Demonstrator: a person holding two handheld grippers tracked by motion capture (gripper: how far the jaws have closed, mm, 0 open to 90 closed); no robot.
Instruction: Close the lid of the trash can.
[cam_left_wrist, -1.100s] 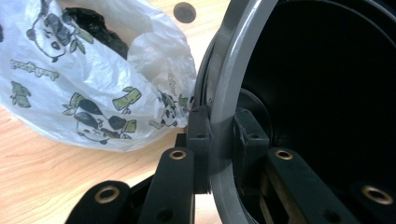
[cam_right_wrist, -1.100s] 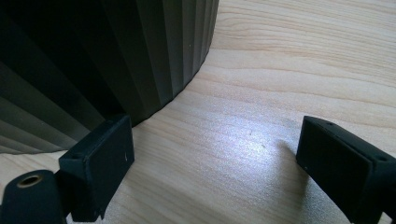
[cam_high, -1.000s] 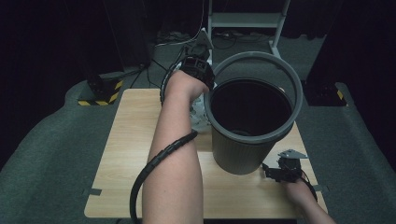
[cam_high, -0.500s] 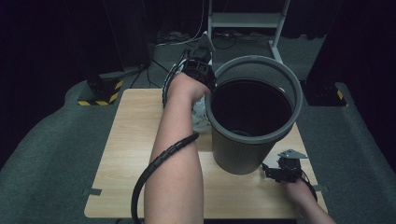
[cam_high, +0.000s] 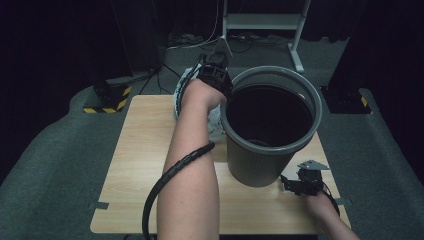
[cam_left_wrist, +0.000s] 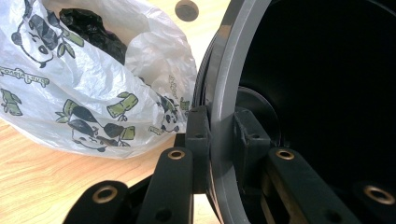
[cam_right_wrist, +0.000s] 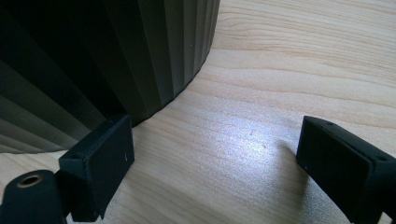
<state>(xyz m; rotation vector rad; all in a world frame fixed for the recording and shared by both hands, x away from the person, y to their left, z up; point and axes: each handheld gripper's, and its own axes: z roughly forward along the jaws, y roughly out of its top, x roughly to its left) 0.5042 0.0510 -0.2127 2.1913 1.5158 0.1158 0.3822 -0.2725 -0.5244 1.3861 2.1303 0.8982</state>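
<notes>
A grey ribbed waste bin (cam_high: 267, 135) stands upright on the wooden table (cam_high: 145, 165), its inside dark. My left gripper (cam_high: 220, 87) is shut on the bin's rim (cam_left_wrist: 229, 84) at the far left side, one pad outside the wall and one inside. A white plastic bag (cam_left_wrist: 88, 98) printed with pandas and bamboo lies on the table just left of the bin, with something black in it. My right gripper (cam_high: 295, 186) rests low by the bin's near right foot (cam_right_wrist: 154, 70), its jaws wide open over bare wood with nothing between them.
A metal stand (cam_high: 260, 25) and cables lie on the dark floor beyond the table. A black post with a yellow-striped base (cam_high: 105, 97) stands at the far left. Bare wood stretches along the table's left half and front edge.
My left hand has shifted slightly along the bin's far left rim. The bin and my right gripper stay where they were.
</notes>
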